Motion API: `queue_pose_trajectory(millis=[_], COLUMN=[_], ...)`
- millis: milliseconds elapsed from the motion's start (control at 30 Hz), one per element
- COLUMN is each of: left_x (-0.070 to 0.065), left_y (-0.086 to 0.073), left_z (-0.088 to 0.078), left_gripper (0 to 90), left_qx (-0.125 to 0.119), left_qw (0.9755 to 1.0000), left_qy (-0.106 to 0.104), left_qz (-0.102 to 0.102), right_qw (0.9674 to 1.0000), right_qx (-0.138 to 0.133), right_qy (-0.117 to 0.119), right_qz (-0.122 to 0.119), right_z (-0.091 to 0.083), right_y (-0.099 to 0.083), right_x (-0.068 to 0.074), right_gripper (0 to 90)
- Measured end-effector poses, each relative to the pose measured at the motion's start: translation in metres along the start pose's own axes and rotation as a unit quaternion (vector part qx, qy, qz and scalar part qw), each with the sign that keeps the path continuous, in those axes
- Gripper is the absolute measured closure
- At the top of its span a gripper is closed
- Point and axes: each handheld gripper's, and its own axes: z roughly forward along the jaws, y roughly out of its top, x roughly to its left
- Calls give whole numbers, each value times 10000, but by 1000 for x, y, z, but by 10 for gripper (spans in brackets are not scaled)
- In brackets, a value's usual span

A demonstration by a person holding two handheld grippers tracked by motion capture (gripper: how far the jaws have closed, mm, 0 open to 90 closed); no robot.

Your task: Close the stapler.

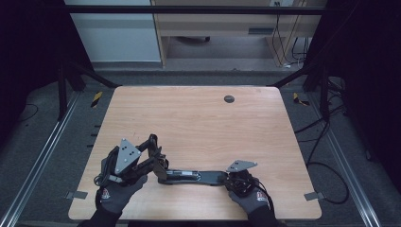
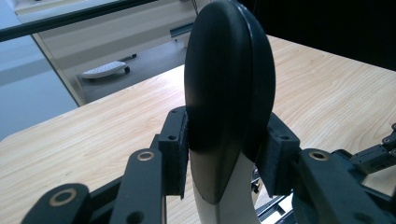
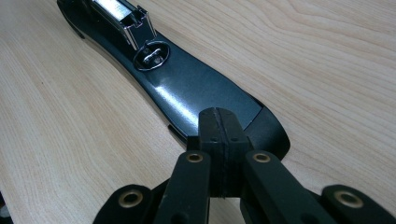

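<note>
A long black stapler [image 1: 194,176], folded out flat, lies along the front of the wooden table [image 1: 198,123]. Its metal staple channel [image 3: 119,11] faces up. My left gripper [image 1: 158,164] is shut on the stapler's rounded black cover [image 2: 229,84], which stands up between the two pads [image 2: 176,149]. My right gripper [image 1: 232,181] sits at the other end. In the right gripper view its jaws [image 3: 218,126] are shut against each other with nothing between them. Their tips rest on the wide black end of the stapler [image 3: 187,88].
A small dark round grommet [image 1: 229,99] sits in the table near its far edge. Metal rails run along both sides of the table, and cables lie on the floor at the right. A desk and a wall stand beyond the far edge.
</note>
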Motion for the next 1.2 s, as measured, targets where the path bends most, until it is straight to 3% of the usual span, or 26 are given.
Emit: queue_pose_trajectory(millis=[1200], left_x=[-23], left_y=[7], left_z=[13], left_gripper=[578], left_qx=[31], left_qw=[9993], left_qy=[52], left_qz=[375], right_qw=[10000], right_qx=[-3], right_qy=[-11], right_qz=[-25], right_z=[0], right_y=[0], right_x=[0], right_gripper=[900])
